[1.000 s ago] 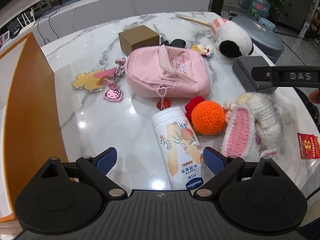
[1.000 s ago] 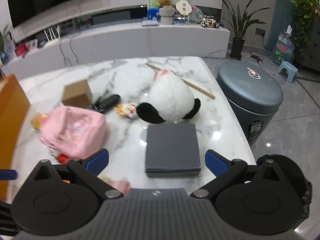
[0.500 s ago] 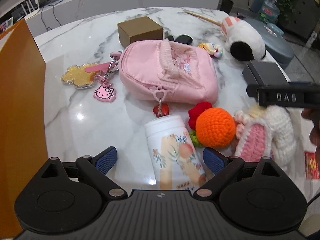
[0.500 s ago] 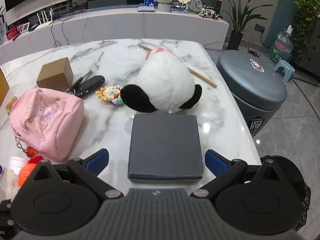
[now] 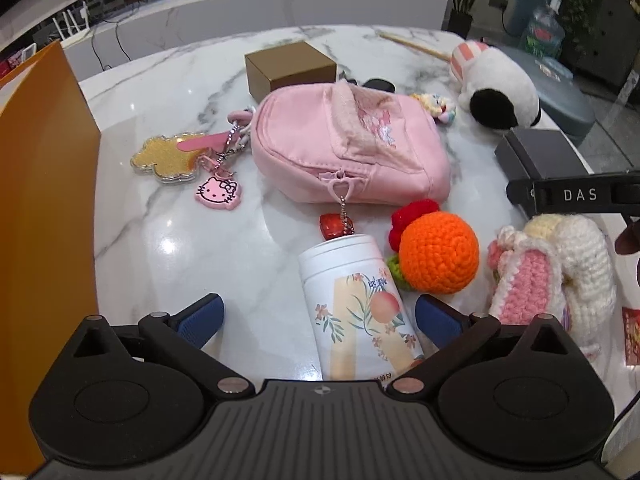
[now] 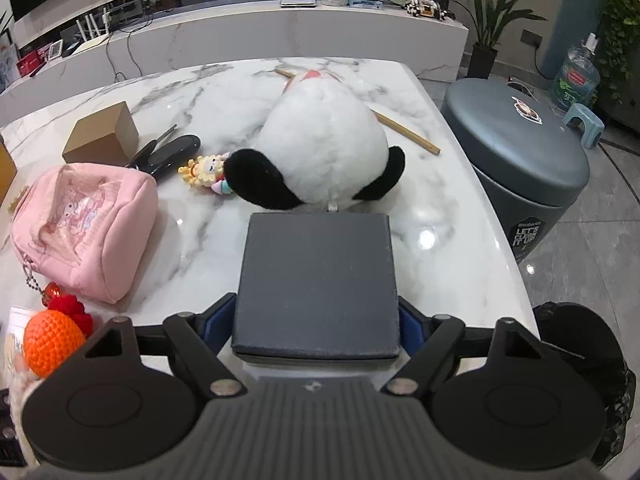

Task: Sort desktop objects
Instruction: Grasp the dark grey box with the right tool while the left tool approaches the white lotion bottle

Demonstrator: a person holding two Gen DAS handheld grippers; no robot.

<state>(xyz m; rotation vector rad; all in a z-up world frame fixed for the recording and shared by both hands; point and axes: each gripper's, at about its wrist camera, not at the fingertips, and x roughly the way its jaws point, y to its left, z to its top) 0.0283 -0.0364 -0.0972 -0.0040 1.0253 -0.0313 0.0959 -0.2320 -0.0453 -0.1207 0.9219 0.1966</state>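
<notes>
My right gripper (image 6: 314, 318) has its jaws closing on a flat dark grey box (image 6: 318, 272) near the marble table's (image 6: 452, 216) front right edge. Its blue pads sit against both sides of the box. The same box (image 5: 536, 152) shows at the right in the left wrist view. My left gripper (image 5: 319, 316) is open above a white bottle with a peach print (image 5: 352, 300) that lies on its side. The bottle rests between the fingers, nearer the right one, and neither pad touches it.
A pink pouch (image 5: 344, 144) with charms lies mid-table, and a brown carton (image 5: 288, 66) stands behind it. An orange crochet ball (image 5: 438, 252) and a crochet rabbit (image 5: 560, 272) lie to the bottle's right. A panda plush (image 6: 324, 152) lies behind the grey box. An orange wall (image 5: 44, 200) stands left; a grey bin (image 6: 520, 152) stands off the table.
My right gripper has come down and forward over the grey box, and its jaws have closed in from wide open onto the box's sides. The left gripper has barely moved.
</notes>
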